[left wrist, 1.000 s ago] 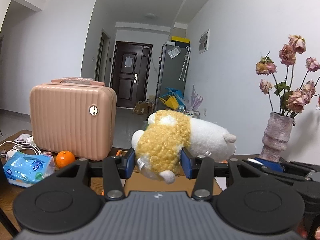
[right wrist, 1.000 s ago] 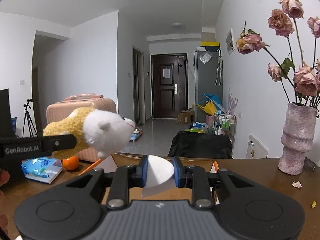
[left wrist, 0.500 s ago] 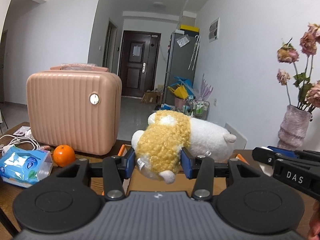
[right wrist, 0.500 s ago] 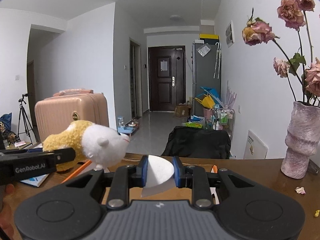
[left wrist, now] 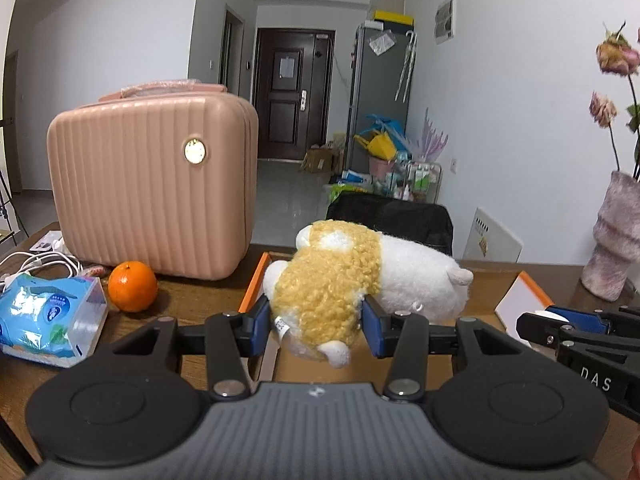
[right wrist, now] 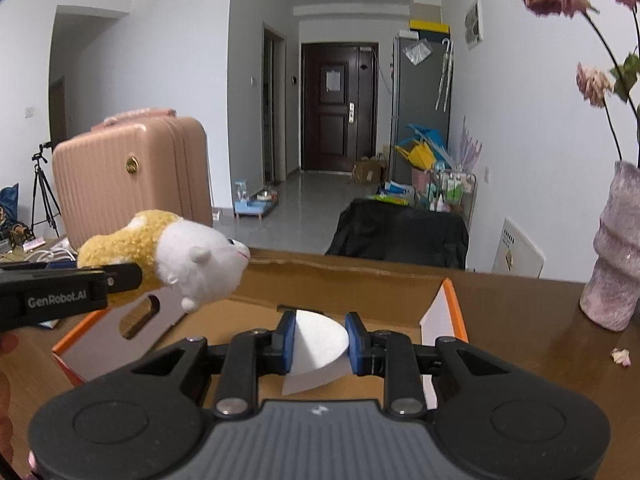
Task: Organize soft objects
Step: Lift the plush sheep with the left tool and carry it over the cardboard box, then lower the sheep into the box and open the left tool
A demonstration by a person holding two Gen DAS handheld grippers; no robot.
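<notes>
Plush toy and white pad held over the open box

Plush toy (left wrist: 352, 280), one in number, has a curly yellow-tan body, a smooth white head with small nubby ears and white feet, and a small tag at its rear. It lies sideways, head pointing right in the left wrist view, clamped round its yellow middle by the left tool (left wrist: 316, 326), whose blue pads press into the fleece on both sides. It hangs above the near left part of the cardboard box (right wrist: 444, 312), an open carton with orange-edged flaps on the table (right wrist: 532, 320).

One white pad (right wrist: 318, 340), thin, round-edged and folded or bent, sits squeezed between the pads of the right tool (right wrist: 319, 340), nearly closed upon it, over the middle of the box.

Left of the box stand one pink suitcase (left wrist: 152, 184), one orange (left wrist: 133, 287) and one blue tissue pack (left wrist: 44, 316). Right of the box stands one mottled vase (right wrist: 618, 256) with dried roses.
</notes>
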